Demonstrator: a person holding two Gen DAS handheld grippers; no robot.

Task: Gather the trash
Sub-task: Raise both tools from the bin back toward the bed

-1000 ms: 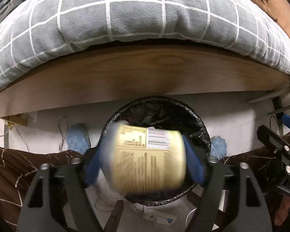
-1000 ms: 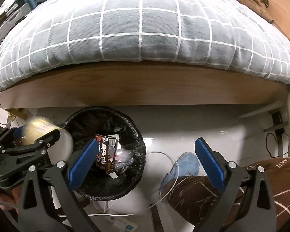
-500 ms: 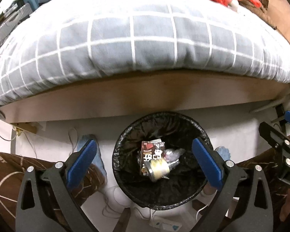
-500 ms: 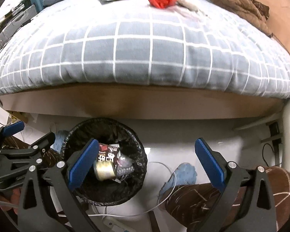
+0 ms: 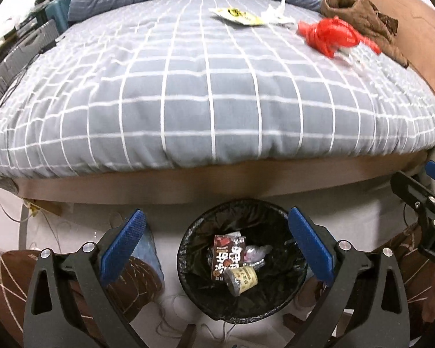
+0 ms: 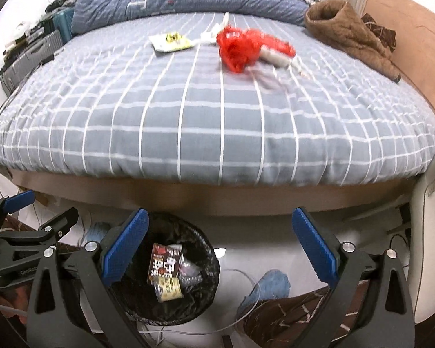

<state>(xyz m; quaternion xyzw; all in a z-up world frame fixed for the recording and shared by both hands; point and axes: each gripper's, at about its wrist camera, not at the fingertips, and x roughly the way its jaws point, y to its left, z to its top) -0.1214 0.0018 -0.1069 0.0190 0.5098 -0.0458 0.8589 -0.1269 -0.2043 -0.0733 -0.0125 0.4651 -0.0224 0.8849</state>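
Bright, even indoor light; fisheye-bent edges, dark corners, slight motion blur.

1 bin (image 5: 188, 249) w/ 3 items; bed (image 5: 211, 92): 1 red bag (image 5: 327, 36), 1 yellow packet (image 5: 237, 16) (tissue count unclear).

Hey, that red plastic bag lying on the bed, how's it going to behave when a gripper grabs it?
The red plastic bag looks crumpled and thin, so it will probably be floppy and squash flat between the pads. It seems very light, likely lifting easily off the checked duvet. Loose tails trail from it, so parts may dangle or snag the nearby white scraps.
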